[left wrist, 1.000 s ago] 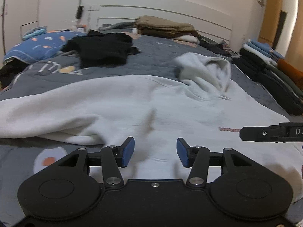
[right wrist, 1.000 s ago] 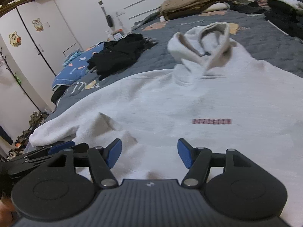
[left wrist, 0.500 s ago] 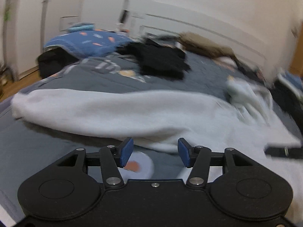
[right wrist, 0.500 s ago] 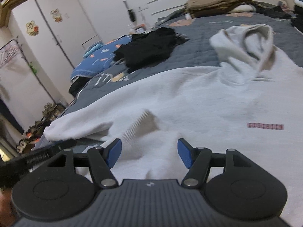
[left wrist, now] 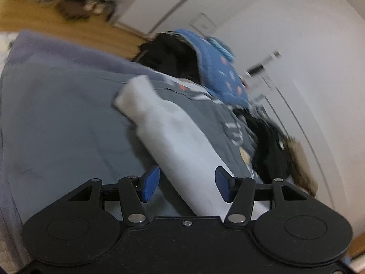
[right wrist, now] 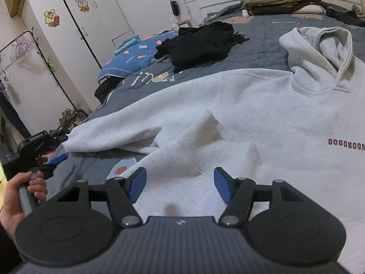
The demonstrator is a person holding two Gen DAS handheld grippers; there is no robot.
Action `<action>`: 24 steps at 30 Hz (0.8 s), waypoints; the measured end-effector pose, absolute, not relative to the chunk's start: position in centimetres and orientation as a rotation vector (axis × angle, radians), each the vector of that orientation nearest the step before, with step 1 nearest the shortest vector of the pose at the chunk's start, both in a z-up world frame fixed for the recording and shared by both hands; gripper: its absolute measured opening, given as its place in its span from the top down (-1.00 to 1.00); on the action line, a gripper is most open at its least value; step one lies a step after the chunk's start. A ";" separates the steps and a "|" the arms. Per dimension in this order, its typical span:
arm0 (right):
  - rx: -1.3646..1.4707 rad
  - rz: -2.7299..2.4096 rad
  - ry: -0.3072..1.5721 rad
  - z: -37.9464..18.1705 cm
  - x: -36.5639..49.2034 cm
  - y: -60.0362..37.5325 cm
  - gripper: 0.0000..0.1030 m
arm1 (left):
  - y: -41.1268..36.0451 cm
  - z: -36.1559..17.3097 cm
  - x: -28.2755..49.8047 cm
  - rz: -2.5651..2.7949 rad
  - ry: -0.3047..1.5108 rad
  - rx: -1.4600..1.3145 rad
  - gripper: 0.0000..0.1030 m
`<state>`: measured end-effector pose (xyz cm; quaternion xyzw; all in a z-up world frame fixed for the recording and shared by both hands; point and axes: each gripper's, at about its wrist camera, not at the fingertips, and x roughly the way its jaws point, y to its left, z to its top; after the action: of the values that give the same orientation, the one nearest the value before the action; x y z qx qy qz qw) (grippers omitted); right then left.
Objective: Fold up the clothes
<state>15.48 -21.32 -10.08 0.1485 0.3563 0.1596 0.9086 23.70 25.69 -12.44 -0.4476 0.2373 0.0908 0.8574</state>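
A grey-quilted bed [right wrist: 262, 34] is carrying everything, and its left edge is dropping to wooden floor, where a clothes rack [right wrist: 38, 52] is standing beside white wardrobe doors [right wrist: 75, 22]. Lying face up across the bed's near half is a pale grey hoodie [right wrist: 251, 105] — its hood [right wrist: 319, 52] is bunching toward the headboard, and its hem is turning up in a ribbed fold near the front edge. One sleeve [left wrist: 173, 132] is stretching out toward the bed's left edge, its cuff stopping short of it with bare quilt all round. A heap of black clothes [right wrist: 200, 43] is sitting farther up toward the left edge, well apart from the hoodie, and folded stacks are lining the headboard end.

The right gripper [right wrist: 180, 185] is hovering over the turned-up hem, jaws apart, nothing between them. The left gripper [left wrist: 186, 183] — tilted, the view blurred — is hanging over the sleeve with jaws apart, unpinched; a hand [right wrist: 18, 196] is gripping its handle.
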 end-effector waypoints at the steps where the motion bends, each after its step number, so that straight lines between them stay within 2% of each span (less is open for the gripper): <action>1: 0.311 0.333 0.726 -10.0 15.3 -21.4 -0.25 | 26.3 -12.7 23.5 0.204 0.490 -0.967 -0.04; 8: 0.340 0.394 0.675 -9.6 14.9 -21.7 -0.25 | 28.2 -13.5 23.7 0.265 0.452 -1.035 -0.04; 21: 0.345 0.421 0.657 -9.2 14.3 -21.7 -0.25 | 27.3 -15.0 25.4 0.236 0.504 -1.004 0.00; 23: 0.347 0.425 0.656 -9.1 14.2 -21.8 -0.25 | 27.1 -15.1 25.6 0.232 0.506 -1.004 0.06; 24: 0.348 0.429 0.654 -9.1 14.2 -21.8 -0.25 | 27.0 -15.2 25.7 0.228 0.506 -1.000 0.17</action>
<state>14.18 -21.84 -9.12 0.1688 0.3173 0.2079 0.9097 25.71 26.97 -15.16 -0.4733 0.2393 0.1079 0.8409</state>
